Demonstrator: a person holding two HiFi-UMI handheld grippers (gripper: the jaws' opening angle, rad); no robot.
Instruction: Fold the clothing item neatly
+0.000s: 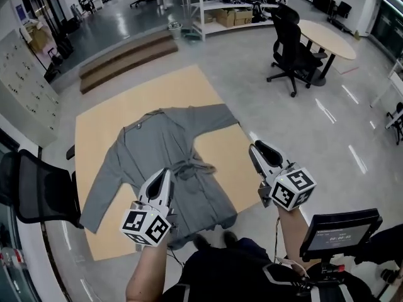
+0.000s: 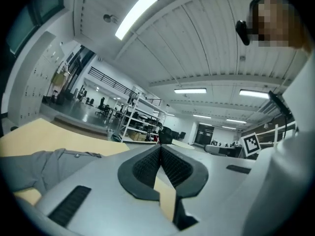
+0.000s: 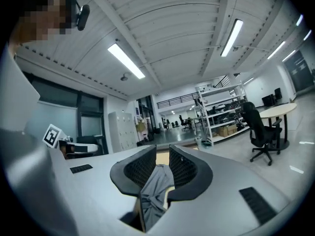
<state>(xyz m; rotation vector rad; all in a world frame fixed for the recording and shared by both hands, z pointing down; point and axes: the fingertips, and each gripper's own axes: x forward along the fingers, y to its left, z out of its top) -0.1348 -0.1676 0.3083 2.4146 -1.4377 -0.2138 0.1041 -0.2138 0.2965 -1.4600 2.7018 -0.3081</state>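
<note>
A grey robe (image 1: pixel 165 145) lies spread open and face up on a tan mat (image 1: pixel 101 128) on the floor. Its collar is at the far end and its hem is at the near end, close to the person's feet. A belt (image 1: pixel 186 167) is knotted at the waist. The left sleeve runs straight along the body toward the mat's near left corner, while the right sleeve angles out to the far right, almost to the mat's edge. The cloth is mostly flat, with some rumpling around the knot and along the hem.

Both forearms reach forward from the near edge, and each gripper is held level, pointing away from the person. The left gripper (image 1: pixel 167 170) hovers above the robe's lower left part. Its jaws are clenched tip to tip with nothing between them. The right gripper (image 1: pixel 255 145) hangs to the right of the robe, over the mat's right edge. Its jaws stand slightly apart and grasp nothing; the robe shows through the gap, on the floor below. An office chair (image 1: pixel 291 46) stands far off to the right.
</note>
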